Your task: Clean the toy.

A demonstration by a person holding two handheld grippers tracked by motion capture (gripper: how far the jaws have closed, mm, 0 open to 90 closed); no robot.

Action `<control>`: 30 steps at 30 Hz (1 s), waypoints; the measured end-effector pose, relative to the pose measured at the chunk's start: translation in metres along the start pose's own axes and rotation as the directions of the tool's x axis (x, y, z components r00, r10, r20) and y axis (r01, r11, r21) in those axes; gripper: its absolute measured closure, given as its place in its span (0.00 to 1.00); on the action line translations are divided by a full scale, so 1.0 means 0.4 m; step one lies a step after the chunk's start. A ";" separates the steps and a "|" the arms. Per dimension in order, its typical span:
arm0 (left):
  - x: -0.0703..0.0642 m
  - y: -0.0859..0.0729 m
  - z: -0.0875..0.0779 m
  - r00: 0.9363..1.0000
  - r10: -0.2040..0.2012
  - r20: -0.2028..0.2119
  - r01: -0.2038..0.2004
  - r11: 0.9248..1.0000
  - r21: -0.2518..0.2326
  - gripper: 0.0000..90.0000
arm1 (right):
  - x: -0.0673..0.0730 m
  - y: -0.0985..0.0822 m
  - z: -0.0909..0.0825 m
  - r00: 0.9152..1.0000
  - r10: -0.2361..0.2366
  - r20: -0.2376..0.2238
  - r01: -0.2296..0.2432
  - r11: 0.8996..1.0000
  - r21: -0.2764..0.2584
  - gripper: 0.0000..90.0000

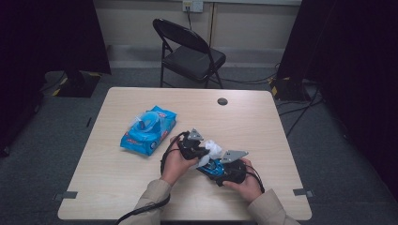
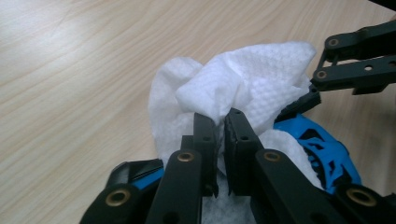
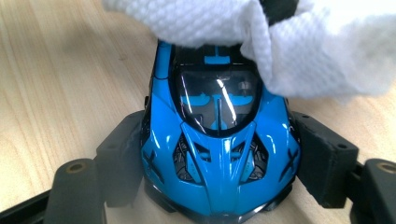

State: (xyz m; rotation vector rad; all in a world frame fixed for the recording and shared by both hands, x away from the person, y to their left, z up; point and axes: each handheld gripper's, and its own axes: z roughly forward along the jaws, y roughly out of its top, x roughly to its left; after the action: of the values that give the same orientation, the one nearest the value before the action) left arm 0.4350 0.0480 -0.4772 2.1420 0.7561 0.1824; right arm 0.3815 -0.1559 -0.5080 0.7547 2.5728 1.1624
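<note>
The toy car, a glossy blue model with black trim and a dark windscreen, sits near the front edge of the table, a little right of centre, and I have it clamped by the sides in my right gripper, whose jaws are spread wide around the body with a pad pressed to each flank. My left gripper has its jaws squeezed almost together, pinching a bunched fold of a white wipe, and that wipe is draped over the car's far end, touching the roof behind the windscreen. I judge the step in hand to be wiping the car clean. To do it well I would hold the right grip steady without squeezing harder, since the shell looks like thin, hard plastic with open vents and fine fins that could flex or snap, and I would drag the wipe along the smooth curves instead of across the cut-outs, where the soft cloth could snag. The wipe has a dimpled, quilted weave and looks limp, so I want a fat wad of it under the jaws, otherwise the hard black tips may scrape the paint. The pale wood-grain tabletop looks slick, so the car's hold depends on the right pads alone. Farther off to the left lies the blue wipe packet, its flap lifted.
</note>
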 end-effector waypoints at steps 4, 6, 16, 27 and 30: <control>0.008 -0.005 -0.004 1.000 -0.008 -0.005 0.008 1.000 -0.008 0.94 | 0.000 0.000 0.000 1.000 0.000 0.000 0.000 1.000 0.000 0.29; 0.008 -0.005 -0.004 1.000 -0.004 -0.005 0.004 1.000 -0.008 0.94 | 0.000 0.000 0.000 1.000 0.000 0.000 0.000 1.000 0.000 0.29; 0.018 -0.008 -0.011 1.000 -0.006 -0.011 0.006 1.000 -0.009 0.94 | 0.000 0.000 0.000 1.000 0.000 0.000 0.000 1.000 0.000 0.29; 0.030 -0.016 -0.027 0.999 -0.007 -0.036 0.006 1.000 -0.019 0.94 | 0.000 0.000 0.000 1.000 -0.001 0.000 0.001 1.000 0.000 0.29; 0.043 -0.025 -0.040 0.998 -0.016 -0.055 0.016 1.000 -0.004 0.94 | 0.000 0.000 0.000 1.000 0.000 0.000 0.000 1.000 0.000 0.29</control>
State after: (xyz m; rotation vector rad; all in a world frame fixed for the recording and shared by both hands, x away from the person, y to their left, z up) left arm 0.4384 0.0732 -0.4766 2.1343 0.8041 0.2350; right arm 0.3816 -0.1559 -0.5080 0.7548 2.5729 1.1624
